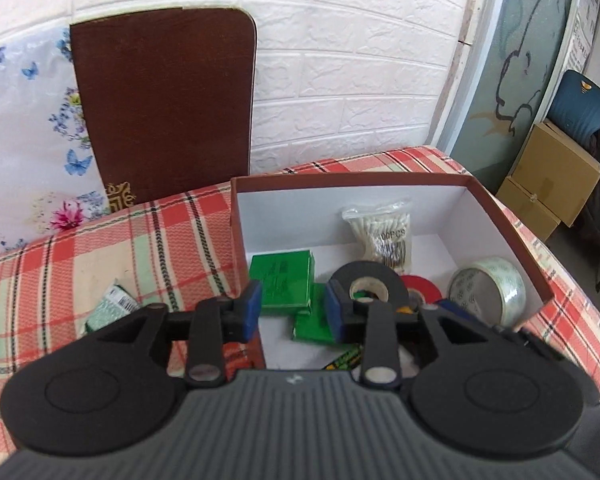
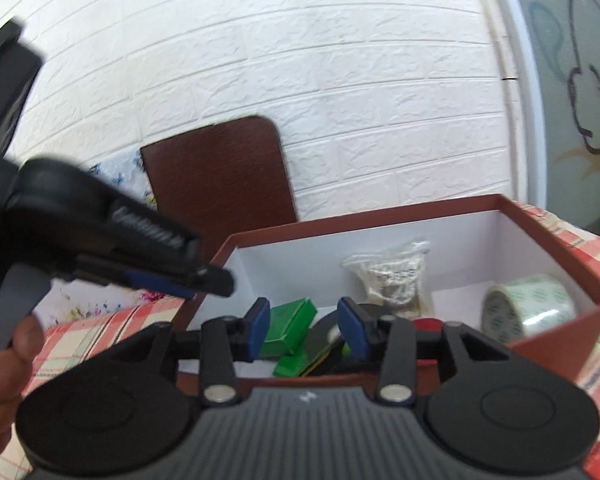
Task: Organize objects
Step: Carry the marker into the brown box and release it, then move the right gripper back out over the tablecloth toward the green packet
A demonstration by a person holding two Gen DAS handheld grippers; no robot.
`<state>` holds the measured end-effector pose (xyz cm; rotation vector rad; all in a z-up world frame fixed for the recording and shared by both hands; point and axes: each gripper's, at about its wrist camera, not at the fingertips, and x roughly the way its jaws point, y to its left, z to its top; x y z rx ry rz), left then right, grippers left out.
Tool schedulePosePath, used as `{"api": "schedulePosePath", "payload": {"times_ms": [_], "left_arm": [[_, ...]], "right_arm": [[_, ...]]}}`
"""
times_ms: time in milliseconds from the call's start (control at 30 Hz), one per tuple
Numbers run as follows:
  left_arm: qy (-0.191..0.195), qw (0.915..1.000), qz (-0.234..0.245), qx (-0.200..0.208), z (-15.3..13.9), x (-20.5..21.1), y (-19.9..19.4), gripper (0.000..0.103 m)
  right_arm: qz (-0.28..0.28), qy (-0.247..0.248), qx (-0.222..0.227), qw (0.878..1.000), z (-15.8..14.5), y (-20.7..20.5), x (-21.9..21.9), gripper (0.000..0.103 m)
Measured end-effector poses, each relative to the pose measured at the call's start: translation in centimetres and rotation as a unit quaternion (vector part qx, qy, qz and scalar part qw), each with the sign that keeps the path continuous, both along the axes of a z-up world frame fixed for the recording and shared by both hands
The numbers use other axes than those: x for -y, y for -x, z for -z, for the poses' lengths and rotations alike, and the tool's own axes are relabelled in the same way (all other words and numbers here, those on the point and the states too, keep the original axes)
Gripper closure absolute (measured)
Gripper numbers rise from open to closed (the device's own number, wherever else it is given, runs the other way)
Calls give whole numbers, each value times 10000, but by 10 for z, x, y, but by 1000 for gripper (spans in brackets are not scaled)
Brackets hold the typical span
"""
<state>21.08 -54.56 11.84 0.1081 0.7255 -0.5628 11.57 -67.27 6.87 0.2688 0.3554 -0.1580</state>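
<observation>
Ahead of the left gripper [image 1: 292, 306], between and beyond its fingers [image 1: 251, 304]: open box [image 1: 496, 200] on the worktop [image 1: 100, 240]. Inside, just past the fingers, 2 small packs [image 1: 282, 280] overlapping, nearer one partly under the right finger. Right of them, tape roll [image 1: 370, 282] leaning, second tape roll [image 1: 422, 290] behind its right edge. Cotton swab bag [image 1: 384, 234] beyond, against the back wall. Wide tape roll [image 1: 488, 292] in the right corner. Left of the fingers, outside the box, a packet [image 1: 114, 306]. Board [image 1: 164, 104] upright behind, against the wall. Right gripper [image 2: 304, 326] before the near wall of the box.

Right gripper [image 2: 304, 326] gapes empty above box [image 2: 556, 240]
</observation>
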Motion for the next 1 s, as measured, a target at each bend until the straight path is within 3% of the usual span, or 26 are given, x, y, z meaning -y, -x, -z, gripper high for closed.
{"api": "schedulePosePath", "payload": {"times_ms": [467,600,800,1000], "left_arm": [[-578,9962,-236,610,1,-24,67,45],[-564,9958,-309,655,1,-33,78,40],[-663,9936,-417,816,4,-39,92,29],[-707,9922,-569,851,7,-46,96,19]], "right_arm": [[458,-29,199,9988,-36,74,1,56],[417,53,239,9988,-42,82,-7,54],[401,147,212,9989,-45,90,-14,47],[461,105,153,9988,-43,92,-12,28]]}}
